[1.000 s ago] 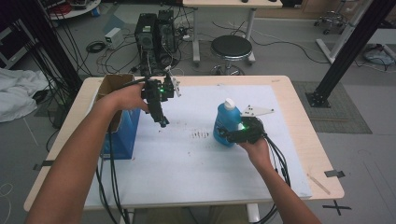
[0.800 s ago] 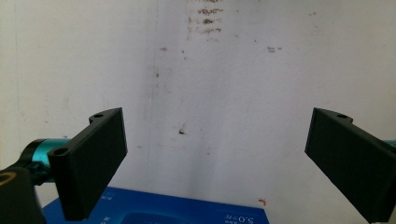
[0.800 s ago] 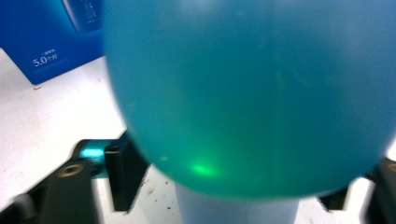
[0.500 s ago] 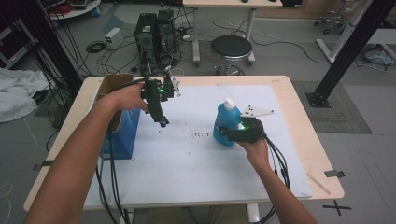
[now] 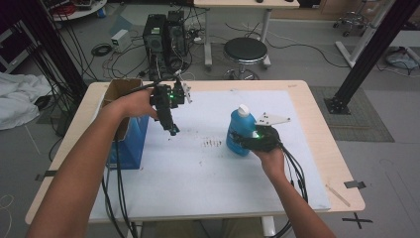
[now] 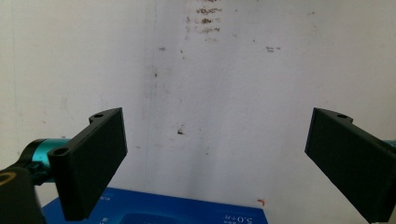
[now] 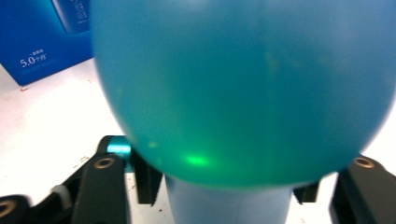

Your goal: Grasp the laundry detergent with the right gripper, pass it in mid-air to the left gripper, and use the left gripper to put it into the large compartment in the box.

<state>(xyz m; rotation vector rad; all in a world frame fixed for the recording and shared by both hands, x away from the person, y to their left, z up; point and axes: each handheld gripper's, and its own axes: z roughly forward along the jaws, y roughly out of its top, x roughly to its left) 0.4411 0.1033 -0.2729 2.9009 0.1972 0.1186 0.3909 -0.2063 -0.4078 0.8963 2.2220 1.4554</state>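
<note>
Standing at centre right of the high view, a blue detergent bottle (image 5: 241, 133) with a white cap rests on the white sheet (image 5: 208, 168) covering the desk (image 5: 317, 114); the right claw (image 5: 247, 142) is clamped around its lower body, jaws pressed to either side in the right gripper view; the left claw (image 5: 172, 130) hangs above the sheet at upper left of centre, jaws spread wide with nothing between them; a blue carton (image 5: 130, 141) stands at the left edge of the sheet; its print reads "5.0" beside small characters I cannot make out (image 7: 32, 60); brown smudges (image 5: 213, 143) mark the sheet near the bottle.
</note>
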